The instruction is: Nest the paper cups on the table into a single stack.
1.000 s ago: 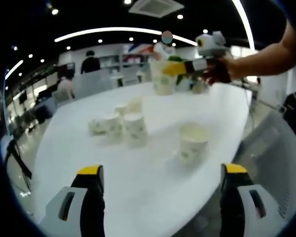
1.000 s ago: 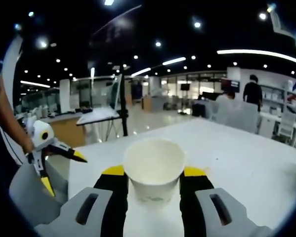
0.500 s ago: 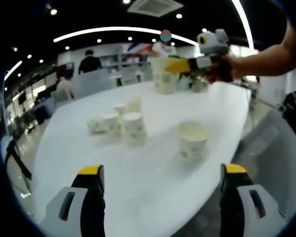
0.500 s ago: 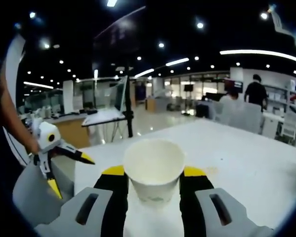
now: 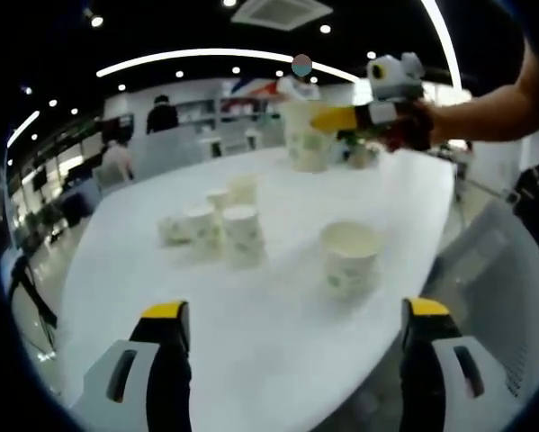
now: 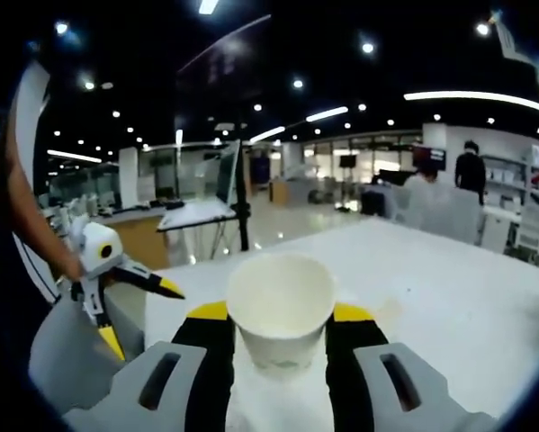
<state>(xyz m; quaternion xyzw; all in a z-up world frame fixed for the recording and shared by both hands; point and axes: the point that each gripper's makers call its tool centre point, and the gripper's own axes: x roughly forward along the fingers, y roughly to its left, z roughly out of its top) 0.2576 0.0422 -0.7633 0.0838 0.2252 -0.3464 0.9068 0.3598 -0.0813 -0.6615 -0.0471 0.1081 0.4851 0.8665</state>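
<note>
Two grippers: right gripper [image 6: 280, 319] clamps paper cup [image 6: 280, 306] above table [image 6: 449, 297]; left gripper [image 5: 291, 310] jaws wide, loose cups [image 5: 224, 225] ahead.

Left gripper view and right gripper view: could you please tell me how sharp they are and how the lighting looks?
Left gripper view: soft overall, the grouped paper cups smear into the bright white table, and ceiling strips bend with the fisheye. Right gripper view: the held cup in the right claw is fairly crisp, while the background is dim with glaring spots.
</note>
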